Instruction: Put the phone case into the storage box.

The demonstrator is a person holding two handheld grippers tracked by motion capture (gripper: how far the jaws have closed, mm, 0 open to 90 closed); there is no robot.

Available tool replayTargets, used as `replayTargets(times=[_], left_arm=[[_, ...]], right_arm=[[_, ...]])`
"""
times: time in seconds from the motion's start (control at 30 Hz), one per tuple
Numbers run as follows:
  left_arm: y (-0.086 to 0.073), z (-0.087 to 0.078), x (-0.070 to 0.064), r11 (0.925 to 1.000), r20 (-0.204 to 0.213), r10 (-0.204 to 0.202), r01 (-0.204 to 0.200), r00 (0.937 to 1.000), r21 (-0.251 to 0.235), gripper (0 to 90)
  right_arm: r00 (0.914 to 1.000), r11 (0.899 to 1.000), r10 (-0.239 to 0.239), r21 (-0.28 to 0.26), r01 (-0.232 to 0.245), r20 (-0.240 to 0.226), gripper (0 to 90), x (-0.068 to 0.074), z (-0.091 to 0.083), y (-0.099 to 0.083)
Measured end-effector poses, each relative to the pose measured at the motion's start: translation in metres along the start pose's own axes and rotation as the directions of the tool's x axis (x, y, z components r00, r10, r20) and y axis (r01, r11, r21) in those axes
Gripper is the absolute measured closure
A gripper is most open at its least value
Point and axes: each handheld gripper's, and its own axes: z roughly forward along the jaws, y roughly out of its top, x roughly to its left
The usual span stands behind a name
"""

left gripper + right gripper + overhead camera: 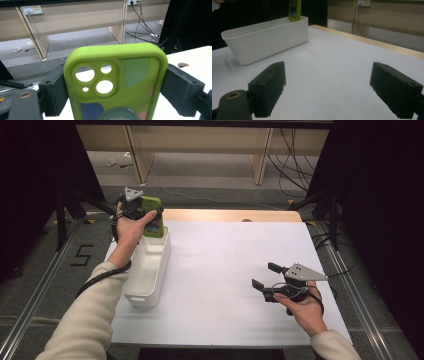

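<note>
Green phone case (117,82) clamped by side edges between left gripper (141,210) jaws, held upright over far end of white bin (148,270), lower end at or just inside rim. Long axis vertical, camera cutouts at top. Left forearm reaches forward along table's left edge, hand wrapped on gripper body. Bin long axis runs near-to-far along left edge of white surface (225,270); contents beyond case end not visible. Right gripper (265,277) near right edge toward near corner, jaws spread wide, holding nothing, pointed left toward bin.
</note>
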Motion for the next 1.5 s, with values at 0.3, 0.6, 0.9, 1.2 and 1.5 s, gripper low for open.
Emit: replayTargets(times=[0.3,0.6,0.9,1.2,1.5], left_arm=[[-0.001,0.002,-0.001,1.0,0.002,-0.001,0.001,1.0,0.007,15.9],[-0.003,0.004,0.001,0.9998,-0.006,-0.004,0.005,1.0,0.017,15.9],[-0.005,0.007,0.0,0.9997,-0.008,-0.004,0.004,1.0,0.025,15.8],[-0.007,0.009,0.001,0.9994,-0.007,-0.006,0.006,1.0,0.034,15.8],[-0.009,0.011,0.002,0.9991,-0.01,-0.007,0.008,0.9999,0.041,15.9]], right_arm=[[1.0,1.0,0.001,0.0,-0.001,-0.001,14.4,0.0,0.0,0.0],[1.0,1.0,0.002,0.001,-0.002,-0.001,14.4,0.0,0.0,0.0],[1.0,1.0,0.002,0.0,-0.002,-0.001,14.4,0.0,0.0,0.0],[1.0,1.0,0.002,0.001,-0.002,-0.001,14.4,0.0,0.0,0.0],[1.0,1.0,0.006,0.0,-0.006,-0.003,14.4,0.0,0.0,0.0]])
